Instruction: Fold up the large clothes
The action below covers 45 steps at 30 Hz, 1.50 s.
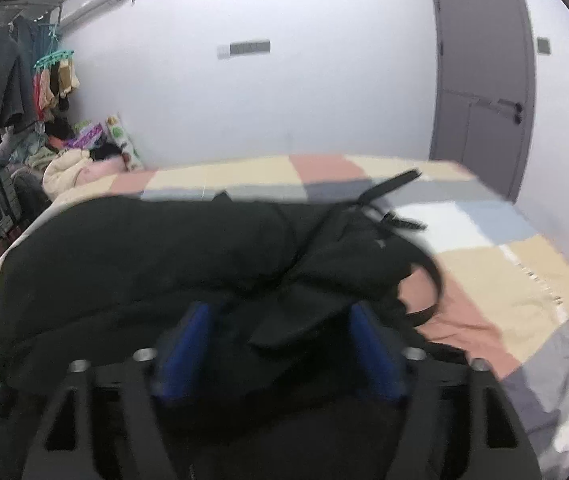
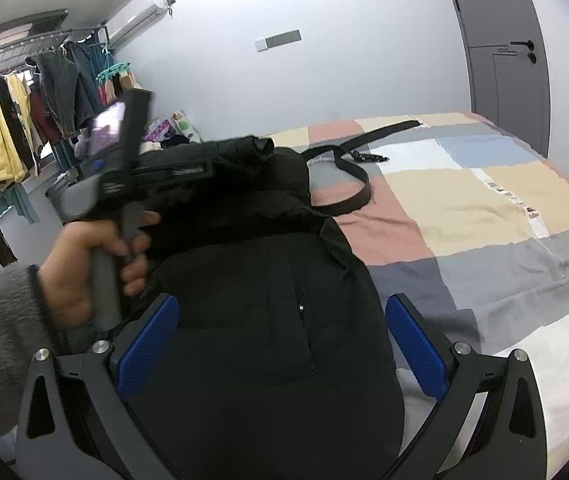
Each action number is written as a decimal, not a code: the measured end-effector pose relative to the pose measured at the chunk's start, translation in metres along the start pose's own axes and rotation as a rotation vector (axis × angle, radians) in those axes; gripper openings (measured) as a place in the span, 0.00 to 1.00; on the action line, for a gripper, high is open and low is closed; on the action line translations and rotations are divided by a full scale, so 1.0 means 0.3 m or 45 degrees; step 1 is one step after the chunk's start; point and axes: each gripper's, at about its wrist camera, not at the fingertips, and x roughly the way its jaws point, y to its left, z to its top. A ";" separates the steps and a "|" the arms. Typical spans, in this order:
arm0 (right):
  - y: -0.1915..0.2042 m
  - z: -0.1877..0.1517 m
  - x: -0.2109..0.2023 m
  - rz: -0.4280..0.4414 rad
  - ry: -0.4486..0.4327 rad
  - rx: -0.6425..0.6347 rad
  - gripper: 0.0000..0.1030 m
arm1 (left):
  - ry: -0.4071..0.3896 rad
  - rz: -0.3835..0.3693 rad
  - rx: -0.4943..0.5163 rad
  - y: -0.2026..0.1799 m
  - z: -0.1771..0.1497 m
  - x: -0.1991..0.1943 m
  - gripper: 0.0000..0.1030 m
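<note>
A big black padded coat [image 1: 144,256] lies bunched on the bed; it also shows in the right wrist view [image 2: 260,320]. Its black belt [image 2: 348,172] trails out over the bedspread, also seen in the left wrist view [image 1: 428,280]. My left gripper [image 1: 280,344] has its blue pads [image 1: 188,348] apart with a fold of the coat between them; the view is blurred. In the right wrist view the left gripper [image 2: 260,145] reaches into the coat's far top edge, held by a hand [image 2: 84,264]. My right gripper [image 2: 280,340] is open above the coat's near part, blue pads [image 2: 148,344] wide apart.
A patchwork bedspread [image 2: 484,200] covers the bed. A clothes rail with hanging garments [image 2: 8,136] and a pile of clothes [image 1: 76,160] stand at the left. A white wall and a grey door [image 1: 484,80] are behind the bed.
</note>
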 end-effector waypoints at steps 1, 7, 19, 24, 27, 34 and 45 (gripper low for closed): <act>-0.001 0.004 -0.010 0.001 -0.014 0.003 1.00 | -0.014 -0.013 -0.010 0.008 0.007 -0.046 0.73; 0.011 0.018 -0.058 0.002 -0.074 -0.012 1.00 | -0.064 -0.028 -0.105 0.079 0.049 -0.317 0.73; 0.093 0.010 -0.213 0.020 -0.162 -0.049 1.00 | -0.168 -0.026 -0.164 0.193 0.037 -0.862 0.73; 0.153 -0.041 -0.327 0.055 -0.164 -0.035 1.00 | -0.154 -0.092 -0.248 0.271 -0.066 -1.046 0.73; 0.210 -0.065 -0.370 0.057 -0.166 -0.123 1.00 | -0.137 -0.078 -0.268 0.302 -0.145 -1.127 0.73; 0.271 -0.089 -0.400 0.075 -0.160 -0.218 1.00 | -0.095 -0.048 -0.295 0.371 -0.345 -1.174 0.73; 0.215 -0.036 -0.317 0.101 0.003 -0.185 1.00 | 0.029 -0.046 -0.478 0.612 -0.531 -0.985 0.73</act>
